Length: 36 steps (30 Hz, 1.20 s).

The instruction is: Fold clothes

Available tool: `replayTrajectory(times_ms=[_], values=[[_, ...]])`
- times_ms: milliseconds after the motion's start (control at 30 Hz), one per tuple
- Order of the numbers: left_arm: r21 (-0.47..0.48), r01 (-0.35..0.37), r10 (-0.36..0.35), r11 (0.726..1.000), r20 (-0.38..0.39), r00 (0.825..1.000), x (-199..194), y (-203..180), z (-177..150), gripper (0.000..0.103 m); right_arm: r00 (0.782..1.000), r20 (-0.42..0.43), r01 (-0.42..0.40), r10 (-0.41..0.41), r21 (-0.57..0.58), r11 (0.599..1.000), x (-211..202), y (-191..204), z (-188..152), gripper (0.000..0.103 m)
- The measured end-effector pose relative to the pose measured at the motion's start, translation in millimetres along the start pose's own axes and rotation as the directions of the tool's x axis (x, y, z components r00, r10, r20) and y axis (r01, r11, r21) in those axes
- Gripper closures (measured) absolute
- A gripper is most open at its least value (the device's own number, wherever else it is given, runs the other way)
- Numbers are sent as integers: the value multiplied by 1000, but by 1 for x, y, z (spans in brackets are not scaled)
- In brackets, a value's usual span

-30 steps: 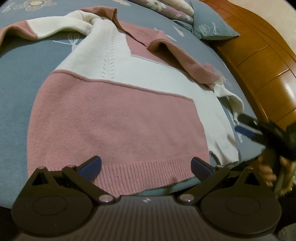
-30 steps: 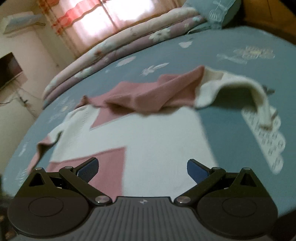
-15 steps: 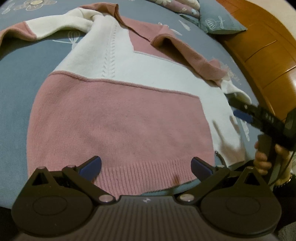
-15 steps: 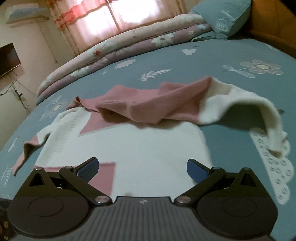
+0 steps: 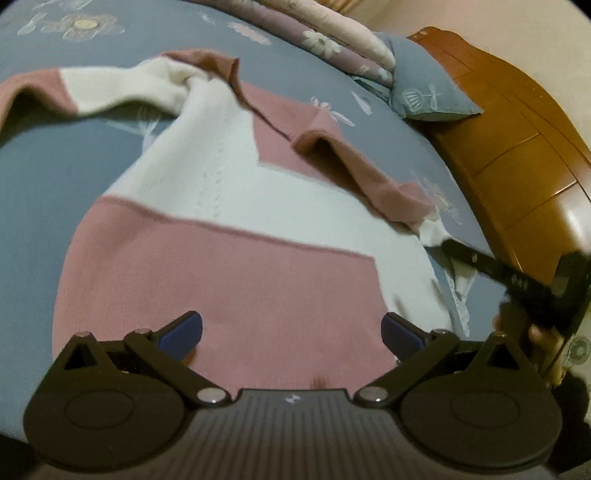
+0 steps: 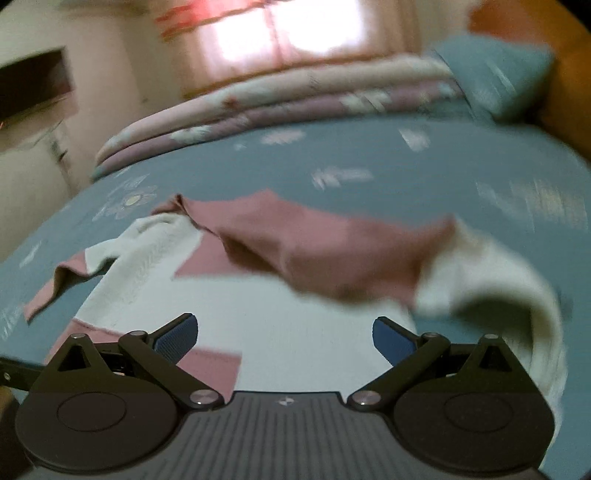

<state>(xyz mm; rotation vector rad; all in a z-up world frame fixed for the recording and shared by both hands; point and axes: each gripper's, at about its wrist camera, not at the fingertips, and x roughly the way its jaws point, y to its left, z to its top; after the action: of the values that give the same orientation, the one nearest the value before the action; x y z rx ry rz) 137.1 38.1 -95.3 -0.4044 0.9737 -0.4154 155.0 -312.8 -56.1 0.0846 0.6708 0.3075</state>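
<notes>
A pink and white knit sweater (image 5: 229, 236) lies spread on the blue bed, hem toward me. One sleeve (image 5: 354, 170) is folded across its upper right; the other sleeve (image 5: 74, 92) stretches out to the upper left. My left gripper (image 5: 291, 332) is open and empty, just above the pink hem. My right gripper (image 6: 284, 336) is open and empty over the sweater's white side, with the folded sleeve (image 6: 351, 251) ahead of it. The right gripper also shows in the left wrist view (image 5: 480, 262), beside the sweater's right edge.
The blue floral bedsheet (image 5: 44, 177) surrounds the sweater. A folded quilt (image 5: 332, 40) and a blue pillow (image 5: 424, 92) lie at the far end. A wooden bed frame (image 5: 517, 155) runs along the right. A curtained window (image 6: 288, 33) and a wall screen (image 6: 33, 85) stand beyond.
My left gripper has moved forward over the hem, which now lies under its fingers. My right gripper has moved in toward the folded sleeve and tilted up. Both stay open.
</notes>
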Motion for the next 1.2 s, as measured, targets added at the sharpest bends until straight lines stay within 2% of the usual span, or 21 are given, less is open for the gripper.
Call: replayTrajectory(times_ms=[100,200,333,433,533,633,667,700,733,800,1000,1200], values=[[52,-58,57,997,5,998,4,-9,8,1,999,-10,29,-32,-179,983,17,15,33,29],[85,-67,66,994,17,998,7,-15,14,1,998,-29,35,-47,-343,939,41,33,58,42],[113,-51,46,992,41,998,8,-18,25,1,995,-95,-21,-28,-478,878,80,55,78,42],[138,-57,50,989,54,997,11,-20,30,1,984,-173,-70,-31,-546,835,115,72,84,42],[142,-48,39,989,64,997,15,-17,31,1,973,-217,-78,-77,-625,777,146,87,80,42],[133,-11,3,991,62,998,17,-10,30,1,968,-215,-63,-130,-710,702,163,101,73,44],[134,-6,-3,991,63,998,18,-8,30,1,965,-216,-58,-150,-731,679,166,104,72,49],[135,-6,-3,991,65,998,18,-7,30,1,961,-217,-54,-170,-753,656,169,107,70,73],[135,-10,1,991,69,998,19,-6,30,1,957,-219,-50,-188,-769,637,171,109,70,92],[129,-17,8,991,75,997,20,-3,30,1,954,-220,-41,-204,-769,638,173,106,76,91],[123,-13,5,992,68,998,27,0,27,1,948,-160,62,-276,-756,651,176,79,109,91],[131,-5,0,991,41,999,36,-1,24,1,909,-62,223,-412,-762,608,202,46,136,91]])
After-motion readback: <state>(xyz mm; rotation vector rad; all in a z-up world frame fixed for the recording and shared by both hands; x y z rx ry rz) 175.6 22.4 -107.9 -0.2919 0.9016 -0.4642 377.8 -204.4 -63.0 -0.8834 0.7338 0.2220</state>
